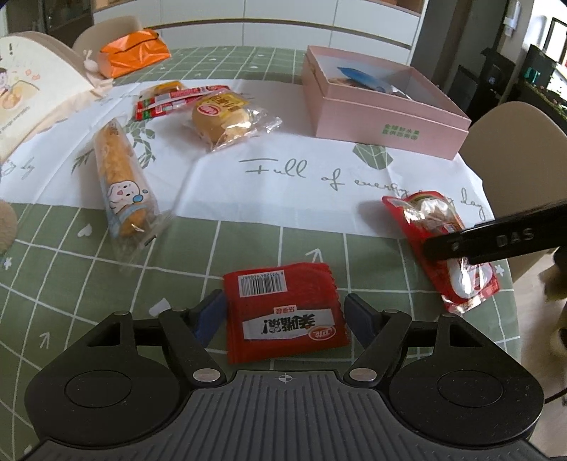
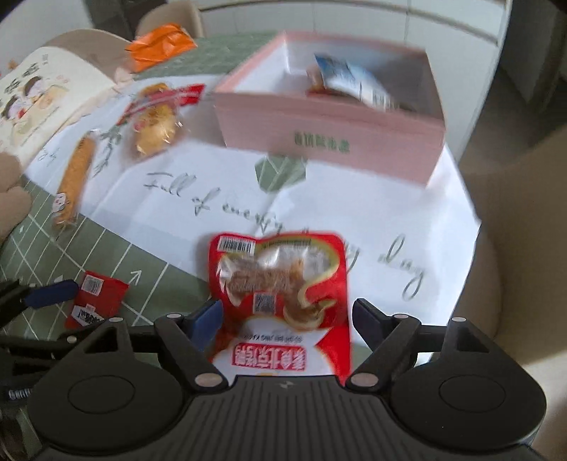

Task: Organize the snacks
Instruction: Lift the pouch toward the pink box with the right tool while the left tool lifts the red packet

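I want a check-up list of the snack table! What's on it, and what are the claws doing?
Surface: green grid tablecloth under a white printed mat.
Job's things: pink box, open, packets inside; flat red packet; red window packet; long bread stick; round bun; red sausage sticks.
Clutter: orange bag; cartoon bag.
Grippers: left claw open around the flat red packet; right claw open around the red window packet.
Cables: nothing seen.
Surroundings: beige chair; white cabinets.
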